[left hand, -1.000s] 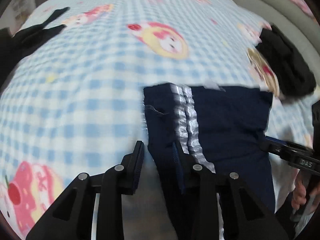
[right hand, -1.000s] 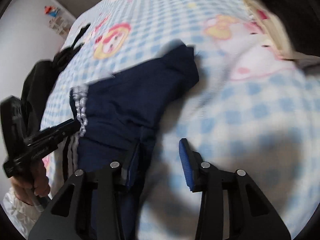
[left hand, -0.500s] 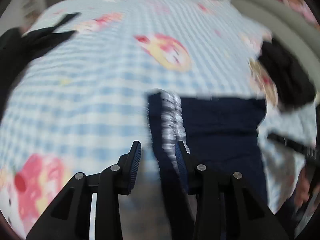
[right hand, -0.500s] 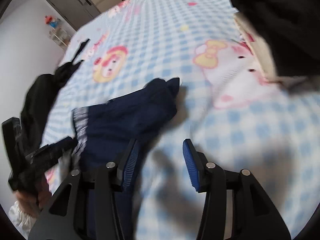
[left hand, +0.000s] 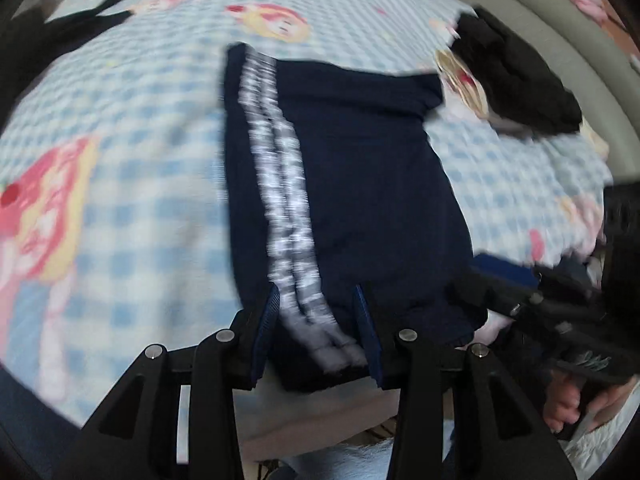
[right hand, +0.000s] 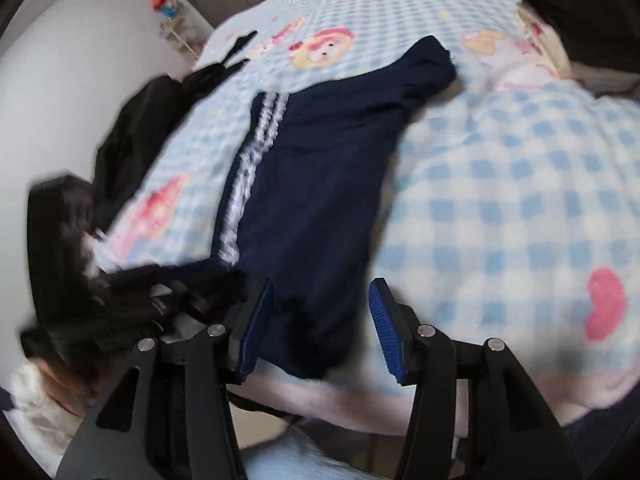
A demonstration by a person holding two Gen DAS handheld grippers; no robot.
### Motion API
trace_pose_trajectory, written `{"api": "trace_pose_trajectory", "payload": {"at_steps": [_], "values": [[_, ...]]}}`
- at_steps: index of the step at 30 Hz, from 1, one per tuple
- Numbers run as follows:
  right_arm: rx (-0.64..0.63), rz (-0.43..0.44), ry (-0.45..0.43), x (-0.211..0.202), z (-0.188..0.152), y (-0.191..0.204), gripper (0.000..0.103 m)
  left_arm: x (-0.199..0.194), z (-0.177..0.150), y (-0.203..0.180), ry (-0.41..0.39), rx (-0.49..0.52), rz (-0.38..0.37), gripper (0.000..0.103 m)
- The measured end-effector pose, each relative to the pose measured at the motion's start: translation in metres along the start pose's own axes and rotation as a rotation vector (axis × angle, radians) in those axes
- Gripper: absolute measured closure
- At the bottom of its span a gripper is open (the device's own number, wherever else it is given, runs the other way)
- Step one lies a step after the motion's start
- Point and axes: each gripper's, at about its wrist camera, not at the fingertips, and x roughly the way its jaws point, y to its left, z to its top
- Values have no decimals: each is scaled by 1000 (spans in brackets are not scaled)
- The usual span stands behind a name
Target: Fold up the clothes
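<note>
Pulling back toward the near edge of the bed, both grippers now frame the near hem of the navy track garment [left hand: 360,168] rather than its middle, as they did a second ago. On the left, the left gripper [left hand: 316,332] has its fingers spread narrowly either side of the white double stripe [left hand: 280,184], the cloth lying between them but not visibly pinched. The garment lies long and flat on the checked cartoon bedspread [left hand: 132,168], its far corner [right hand: 432,60] slightly rumpled. On the right, the right gripper [right hand: 320,320] stands wider apart over the plain navy edge, gripping nothing. Judging by this, the hem is lined up for a grasp and fold away from the person. A black garment pile [left hand: 516,84] sits well apart.
</note>
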Motion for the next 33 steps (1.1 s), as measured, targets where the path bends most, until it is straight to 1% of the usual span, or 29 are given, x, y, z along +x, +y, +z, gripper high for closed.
{"api": "trace_pose_trajectory", "payload": {"at_steps": [2, 3, 4, 5, 6, 7, 8, 9, 10, 11, 12, 14, 15, 16, 17, 18, 19, 21, 22, 23, 26, 27, 28, 30, 33], "values": [[-4, -49, 13, 0, -8, -1, 52, -14, -4, 6, -35, -51, -84, 62], [5, -38, 8, -2, -11, -2, 52, -17, -6, 8, -50, -56, -119, 62], [22, -3, -4, -5, -11, -4, 52, -19, -9, 6, -59, -47, -129, 62], [38, 31, -18, -8, -12, -6, 52, -15, -11, 4, -52, -39, -99, 62], [45, 46, -31, -9, -12, -6, 52, -7, -11, 5, -30, -35, -47, 62], [39, 18, -31, -8, -12, -5, 52, 1, -11, 6, -9, -32, 6, 62], [26, -32, -21, -6, -13, -4, 52, 7, -12, 11, 10, -40, 46, 62], [15, -69, -5, -3, -15, -4, 52, 8, -14, 19, 24, -63, 67, 60], [21, -69, 3, -3, -16, -7, 52, 7, -15, 26, 25, -87, 66, 60], [38, -47, -2, -5, -18, -10, 52, 3, -17, 30, 7, -111, 34, 60], [56, -25, -6, -7, -19, -13, 52, -2, -19, 34, -10, -135, 1, 62], [54, 44, -40, -15, -19, -11, 43, -11, -22, 42, -46, -183, -63, 62], [39, 55, -51, -15, -19, -7, 40, -13, -23, 43, -55, -199, -114, 61], [21, 61, -59, -14, -19, -3, 41, -12, -25, 41, -53, -198, -164, 61], [8, 55, -54, -11, -19, 0, 41, -10, -26, 40, -47, -191, -159, 61], [1, 39, -39, -7, -20, 3, 42, -8, -27, 40, -38, -184, -130, 61], [1, 26, -23, -3, -21, 2, 47, -6, -27, 40, -29, -177, -101, 61], [13, 5, 13, 4, -23, -4, 49, -2, -29, 41, -11, -163, -43, 59], [21, 9, 13, 3, -23, -7, 49, 0, -30, 42, -2, -156, -13, 59], [31, 24, -1, -2, -23, -10, 49, 2, -30, 42, 4, -153, -4, 59], [0, 85, -104, -23, -21, -7, 49, 6, -31, 45, 11, -164, -56, 60], [-2, 95, -119, -24, -20, -5, 49, 8, -31, 46, 13, -168, -74, 59], [4, 95, -115, -22, -19, -5, 49, 10, -31, 46, 16, -172, -92, 58], [17, 76, -76, -10, -21, -7, 49, 13, -32, 48, 20, -179, -127, 57], [37, 23, 20, 11, -27, -13, 59, 17, -30, 48, 36, -180, -112, 57]]}}
